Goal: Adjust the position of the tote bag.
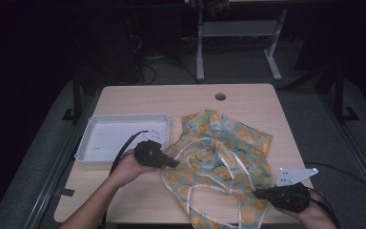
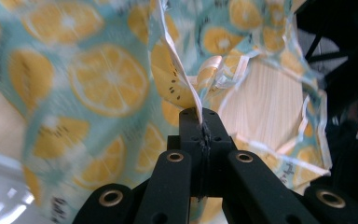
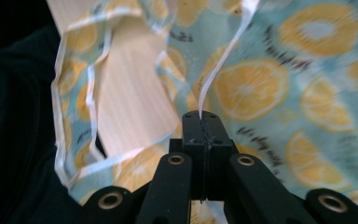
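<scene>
High view first: a teal garment (image 1: 221,152) printed with orange slices and edged in pale trim lies crumpled on the right half of the wooden table (image 1: 171,102), its lower hem running off the near edge and cut off by the bottom of the picture. The left gripper (image 1: 174,163) meets the cloth at its left edge, and from the left gripper view its jaws are pressed tight together with a fold of the fabric (image 2: 107,79) pinched between the tips, the cloth lifted into a ridge above them. The right gripper (image 1: 257,193) sits at the garment's near right corner; in the right gripper view its jaws are likewise closed, nipping a thin strip of the pale trim (image 3: 223,65) that rises straight up from the tips. What kind of garment it is I cannot make out, since it is bunched and partly folded over itself. A white tray (image 1: 88,143) rests just left of the cloth, beside the left hand. Beyond the table the room is too dark to read.
</scene>
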The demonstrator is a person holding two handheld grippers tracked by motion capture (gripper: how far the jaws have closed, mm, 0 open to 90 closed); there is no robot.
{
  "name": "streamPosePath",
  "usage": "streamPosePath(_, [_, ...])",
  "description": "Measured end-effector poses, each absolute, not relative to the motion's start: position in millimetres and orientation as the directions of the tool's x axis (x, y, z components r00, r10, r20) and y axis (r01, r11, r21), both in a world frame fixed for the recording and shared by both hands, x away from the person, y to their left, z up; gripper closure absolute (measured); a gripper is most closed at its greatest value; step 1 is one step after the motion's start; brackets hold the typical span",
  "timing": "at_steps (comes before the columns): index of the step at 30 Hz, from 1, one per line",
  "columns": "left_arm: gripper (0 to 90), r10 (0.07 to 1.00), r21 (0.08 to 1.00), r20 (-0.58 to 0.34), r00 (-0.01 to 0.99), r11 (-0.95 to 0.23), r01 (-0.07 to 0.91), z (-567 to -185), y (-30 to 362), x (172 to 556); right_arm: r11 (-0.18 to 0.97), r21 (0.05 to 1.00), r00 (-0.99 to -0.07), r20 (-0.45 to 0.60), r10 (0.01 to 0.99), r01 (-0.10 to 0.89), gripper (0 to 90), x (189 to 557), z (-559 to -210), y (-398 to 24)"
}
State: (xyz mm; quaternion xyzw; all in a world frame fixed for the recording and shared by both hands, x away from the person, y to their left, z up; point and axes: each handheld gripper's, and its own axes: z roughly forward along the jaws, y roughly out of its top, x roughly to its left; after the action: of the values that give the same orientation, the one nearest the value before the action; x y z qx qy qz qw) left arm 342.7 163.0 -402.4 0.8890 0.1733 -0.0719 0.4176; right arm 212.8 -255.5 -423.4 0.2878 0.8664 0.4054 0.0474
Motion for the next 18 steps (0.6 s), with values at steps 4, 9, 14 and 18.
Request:
streamPosePath(4, [89.2,0.262,0.748,-0.263,0.928,-0.552,0.368,-394.3,161.9,347.8,0.471,0.760,-0.814,0.128,0.567,0.448,89.5,218.8,-415.7,-261.1])
streamPosePath(9, [89.2,0.291,0.778,-0.249,0.924,-0.508,0.370,-387.7,160.2,356.3,0.448,0.779,-0.794,0.102,0.599,0.438,89.6,228.6,-405.8,-263.0])
streamPosePath(14, [89.2,0.311,0.804,-0.245,0.918,-0.463,0.372,-380.2,158.8,366.3,0.423,0.804,-0.779,0.077,0.623,0.417,89.6,239.0,-392.2,-265.2])
streamPosePath(18, [89.2,0.324,0.822,-0.235,0.916,-0.436,0.365,-373.6,153.1,374.7,0.407,0.812,-0.759,0.068,0.647,0.419,89.6,251.3,-385.8,-267.8])
